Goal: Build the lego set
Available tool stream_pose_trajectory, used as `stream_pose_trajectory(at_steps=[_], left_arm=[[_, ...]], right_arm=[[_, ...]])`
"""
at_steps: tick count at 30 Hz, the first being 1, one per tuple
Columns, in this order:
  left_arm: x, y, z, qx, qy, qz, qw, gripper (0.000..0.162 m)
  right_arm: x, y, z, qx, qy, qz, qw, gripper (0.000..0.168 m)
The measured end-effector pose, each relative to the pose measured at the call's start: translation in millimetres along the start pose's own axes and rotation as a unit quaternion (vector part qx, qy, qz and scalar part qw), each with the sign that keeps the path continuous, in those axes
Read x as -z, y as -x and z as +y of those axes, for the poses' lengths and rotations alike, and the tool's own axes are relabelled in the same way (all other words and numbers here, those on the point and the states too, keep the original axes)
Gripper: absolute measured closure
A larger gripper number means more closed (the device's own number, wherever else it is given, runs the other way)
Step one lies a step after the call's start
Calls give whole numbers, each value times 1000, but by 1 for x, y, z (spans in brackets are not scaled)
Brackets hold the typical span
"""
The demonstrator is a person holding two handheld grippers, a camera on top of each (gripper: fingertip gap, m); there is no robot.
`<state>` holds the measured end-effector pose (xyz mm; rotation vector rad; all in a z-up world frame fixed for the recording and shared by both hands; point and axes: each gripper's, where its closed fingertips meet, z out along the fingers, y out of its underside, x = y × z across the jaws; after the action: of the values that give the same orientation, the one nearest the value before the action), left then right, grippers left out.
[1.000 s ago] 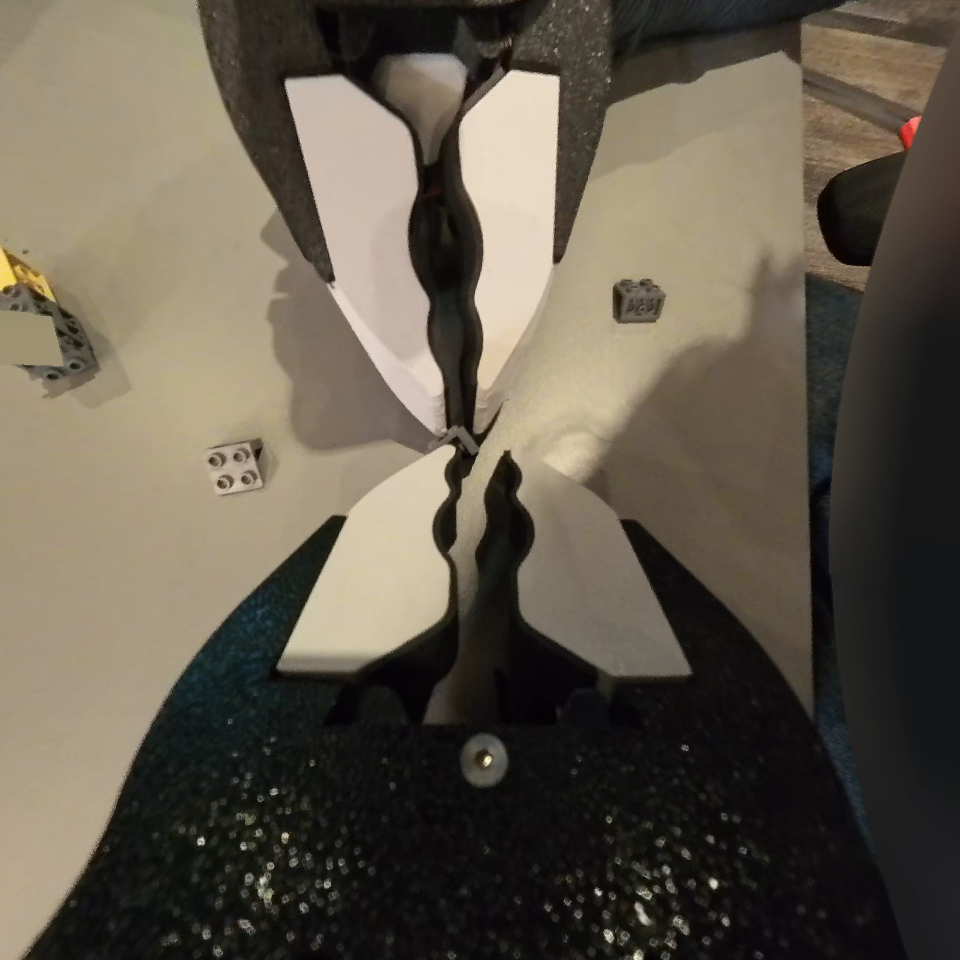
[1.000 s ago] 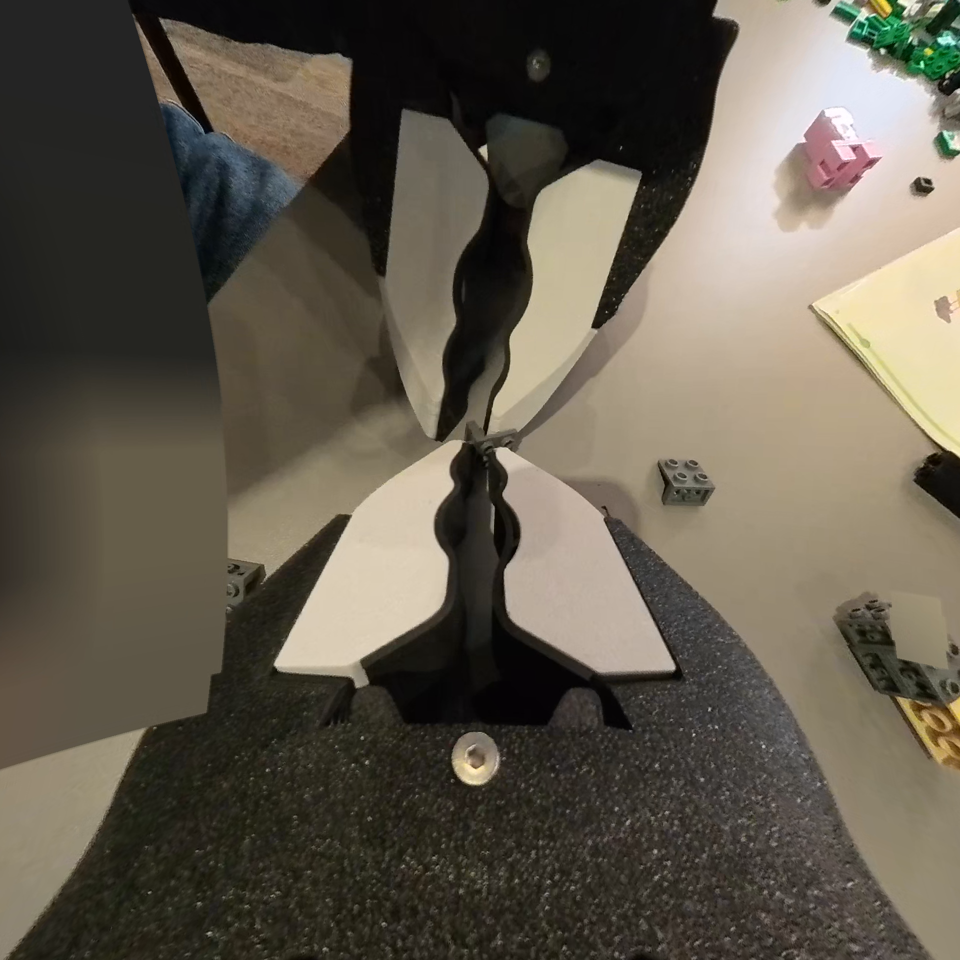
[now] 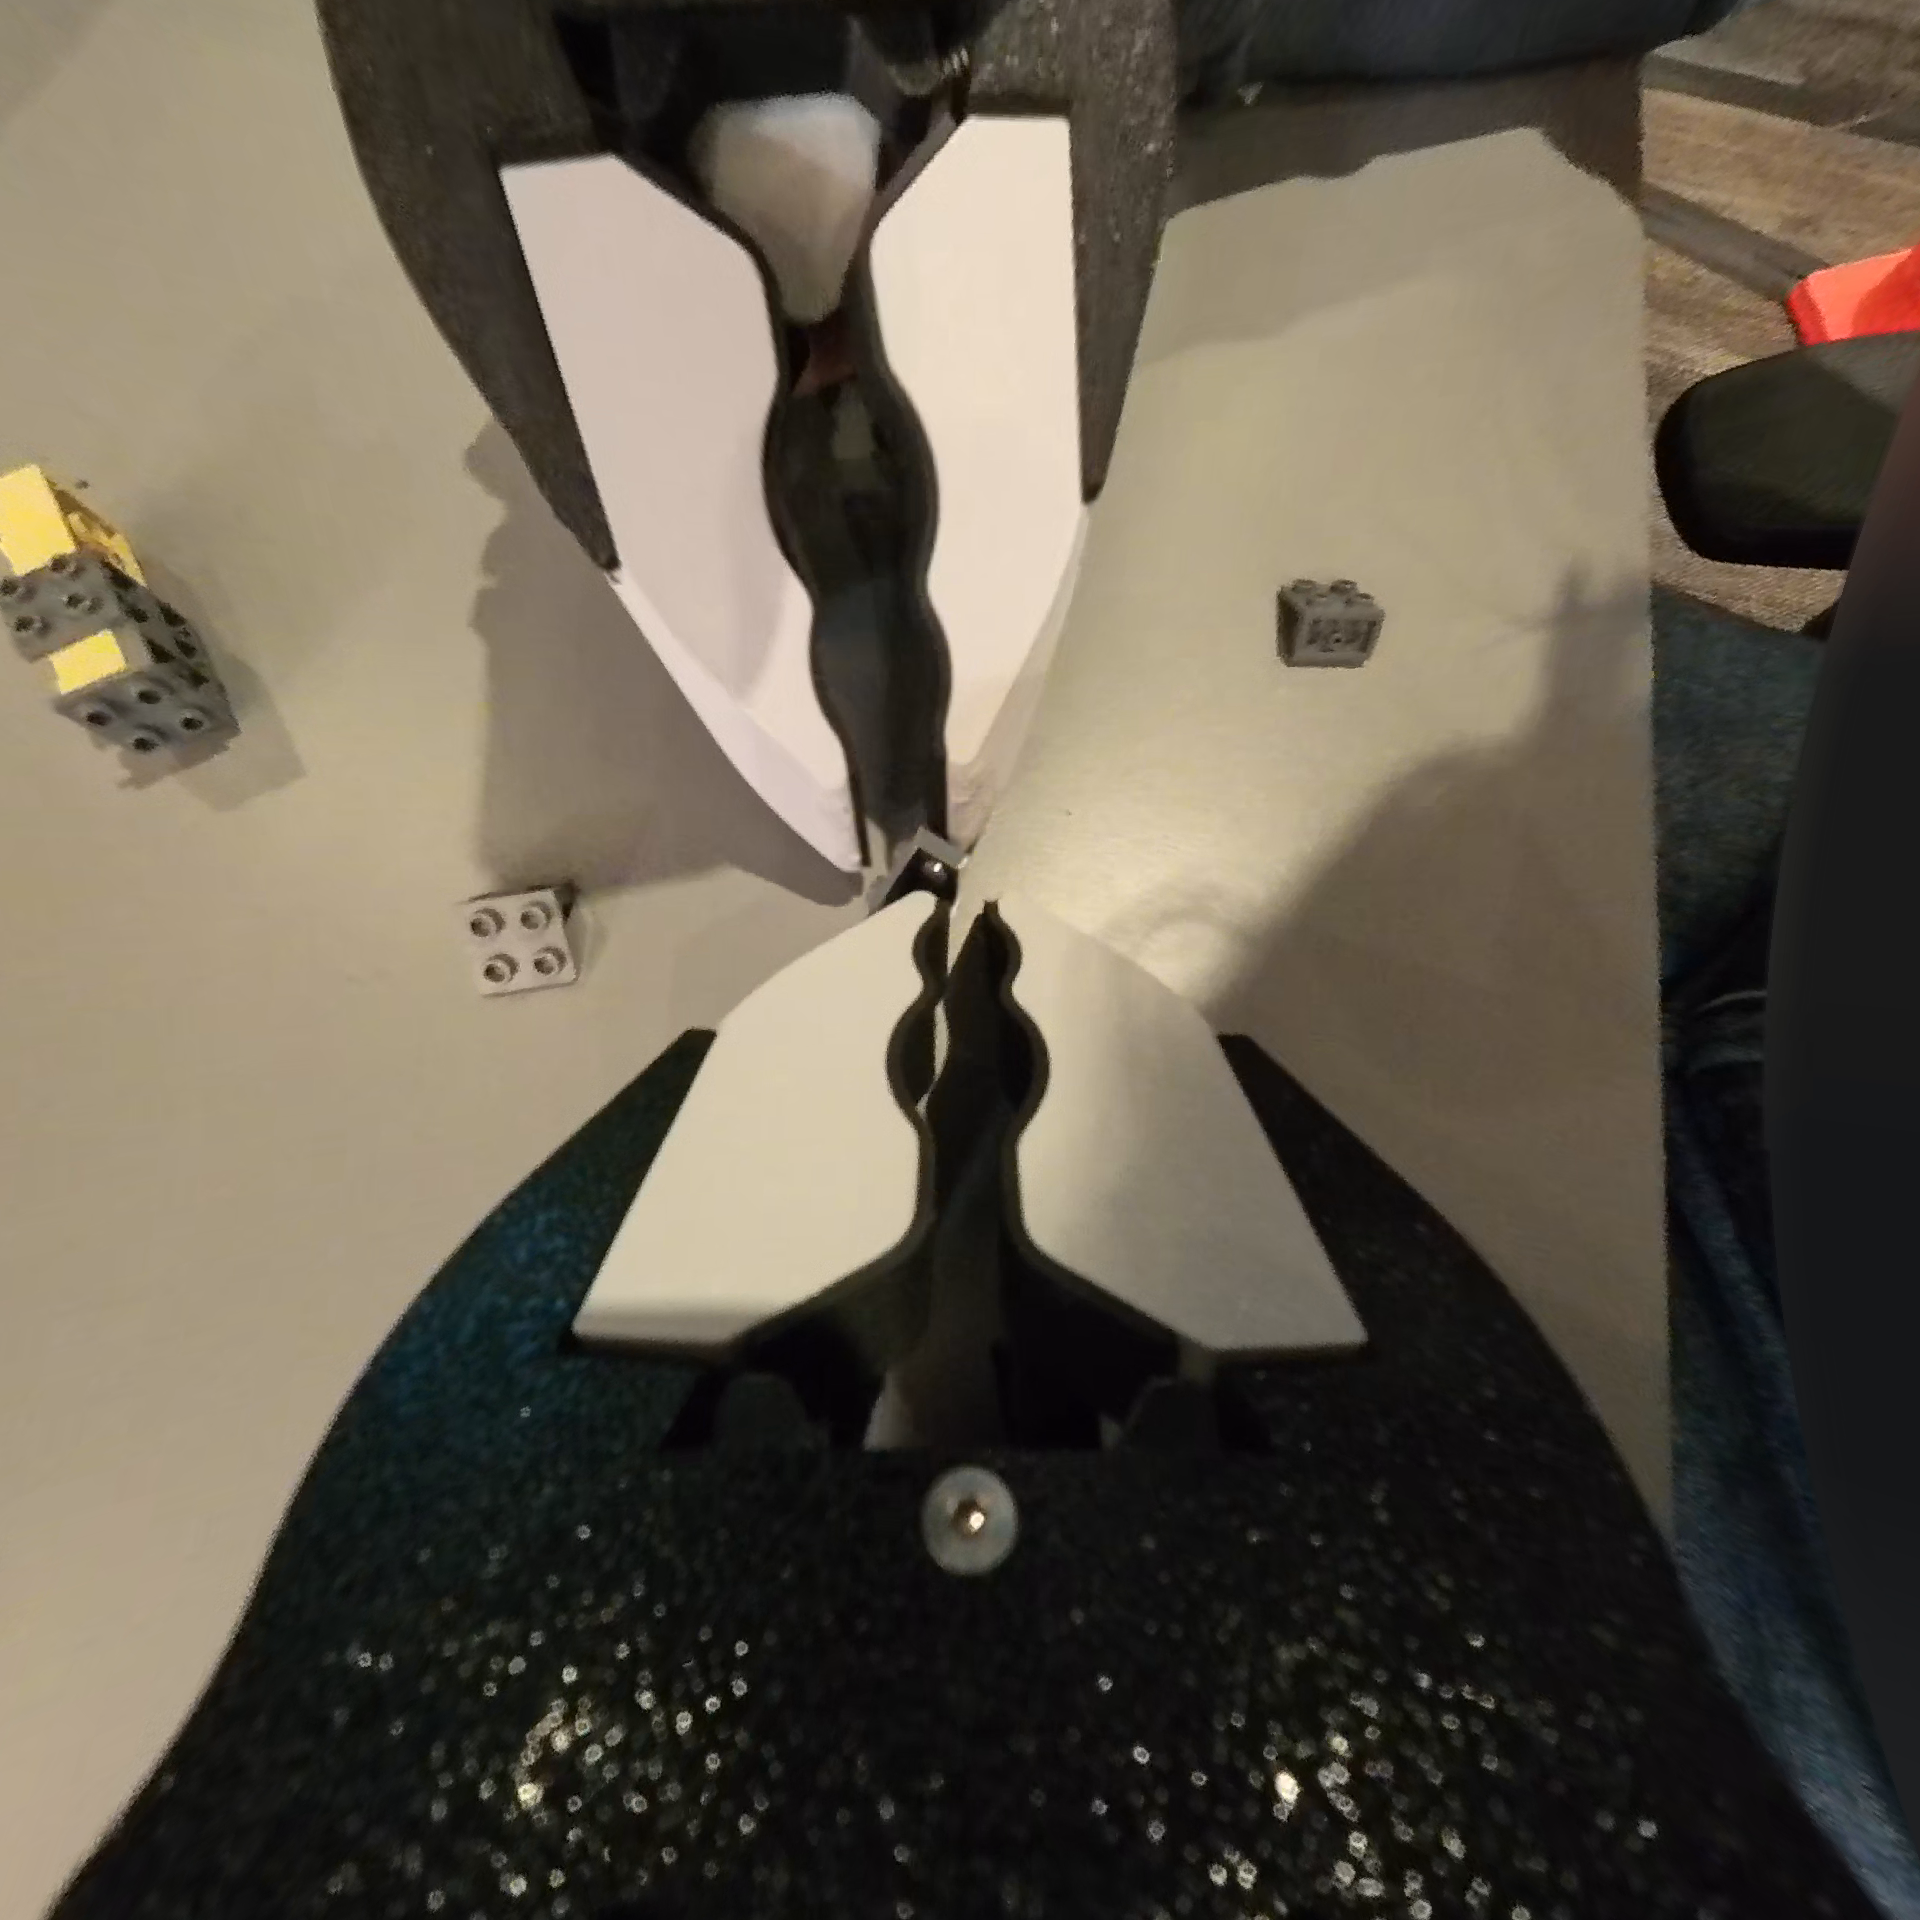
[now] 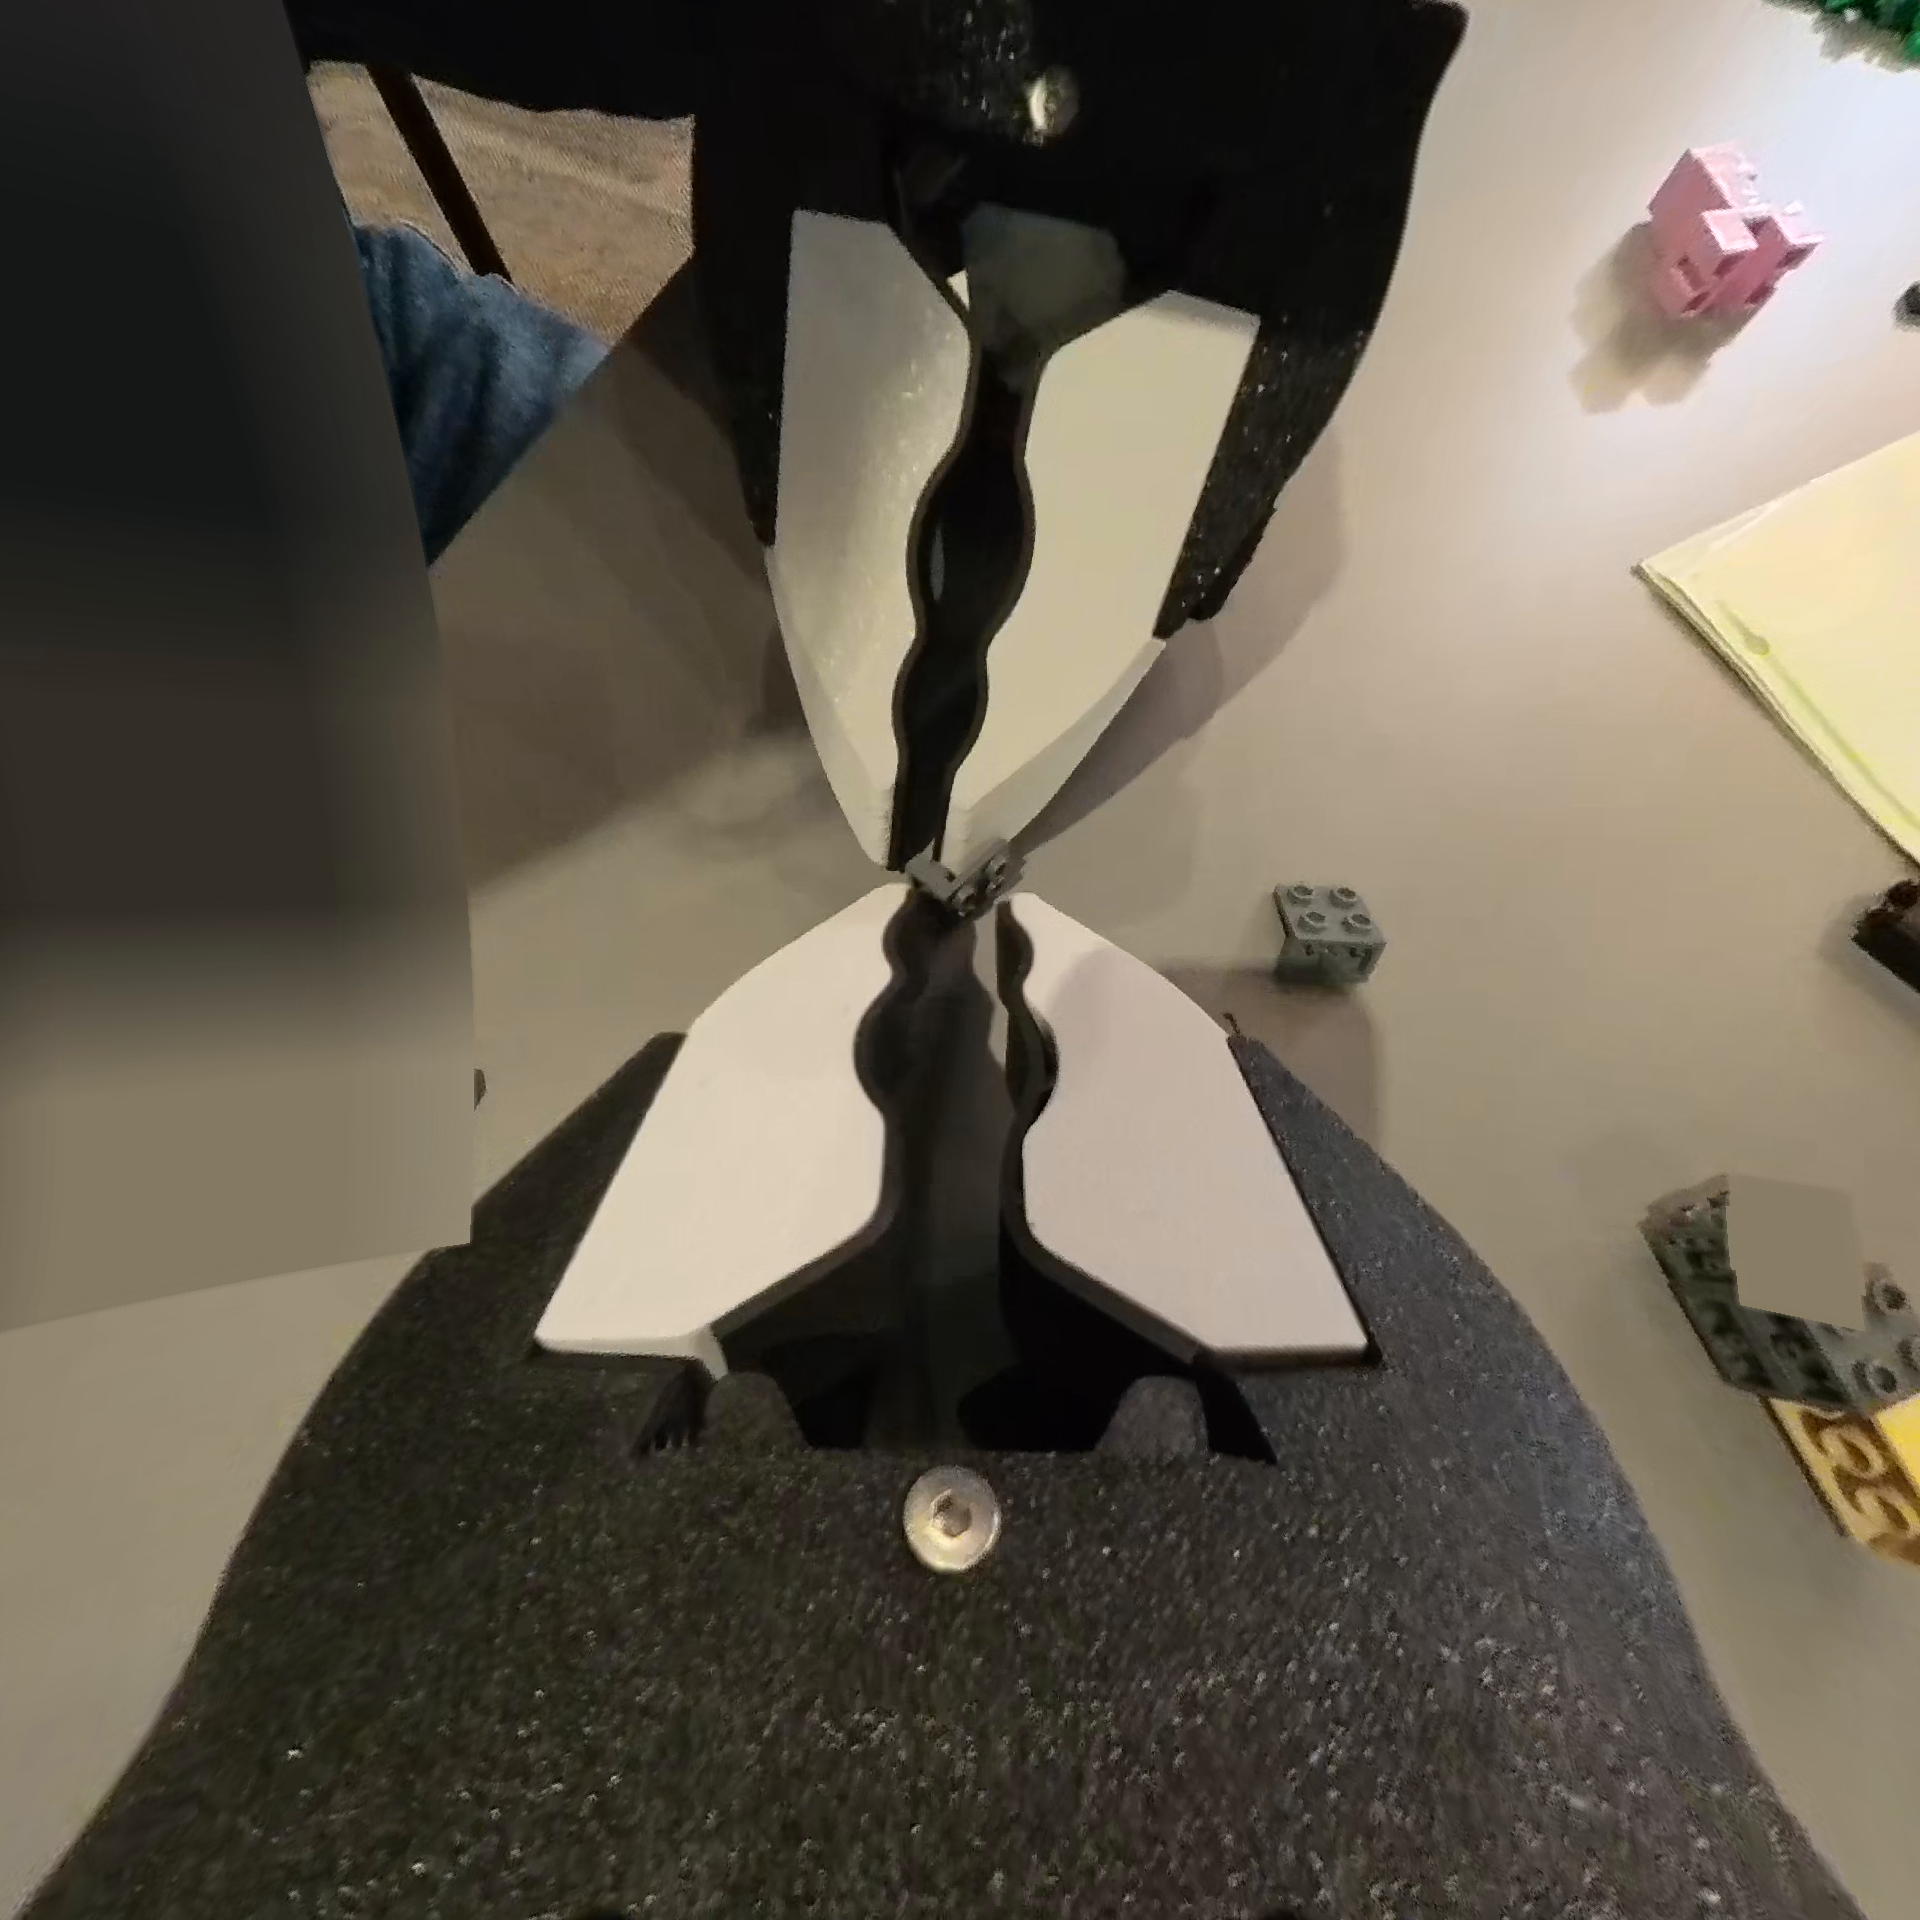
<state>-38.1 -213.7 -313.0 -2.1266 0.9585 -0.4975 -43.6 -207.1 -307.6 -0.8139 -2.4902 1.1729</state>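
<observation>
My two grippers face each other tip to tip above the grey table (image 3: 260, 1143). In the left wrist view my left gripper (image 3: 961, 912) is at the bottom, nearly closed, and the right gripper (image 3: 914, 847) comes in from the top. A small dark grey lego piece (image 3: 925, 868) sits pinched where the tips meet. In the right wrist view my right gripper (image 4: 954, 914) is at the bottom and the left gripper (image 4: 940, 850) at the top. There the small grey pieces (image 4: 958, 878) look like two tiny parts meeting at an angle. Which jaws hold which part is hard to tell.
On the table lie a light grey 2x2 brick (image 3: 520, 940), a dark grey brick (image 3: 1330, 623), seen also in the right wrist view (image 4: 1325, 935), and a grey and yellow assembly (image 3: 94, 623). A pink build (image 4: 1725, 229), a pale yellow booklet (image 4: 1818, 644) and green pieces (image 4: 1870, 21) lie farther off. Both grippers' tips are close together, under 4 cm apart. The light grey 2x2 brick (image 3: 520, 940) lies around 6 cm away from my right fingertips. My right wrist view (image 4: 1327, 899) looks at it from another angle.
The grippers stay tip to tip. The small grey pieces between the tips have tilted and now sit at an angle. Both views have shifted slightly.
</observation>
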Motion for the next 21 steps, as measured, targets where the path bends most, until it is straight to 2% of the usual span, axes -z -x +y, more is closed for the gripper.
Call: stream_pose_trajectory(at_steps=[12,21], left_arm=[[-1,2,-1,-2,1,-2,1000,159],[6,9,5,-7,-1,-40,999,151]], right_arm=[[0,3,-1,33,-3,13,999,163],[8,-4,-5,21,-33,40,998,164]])
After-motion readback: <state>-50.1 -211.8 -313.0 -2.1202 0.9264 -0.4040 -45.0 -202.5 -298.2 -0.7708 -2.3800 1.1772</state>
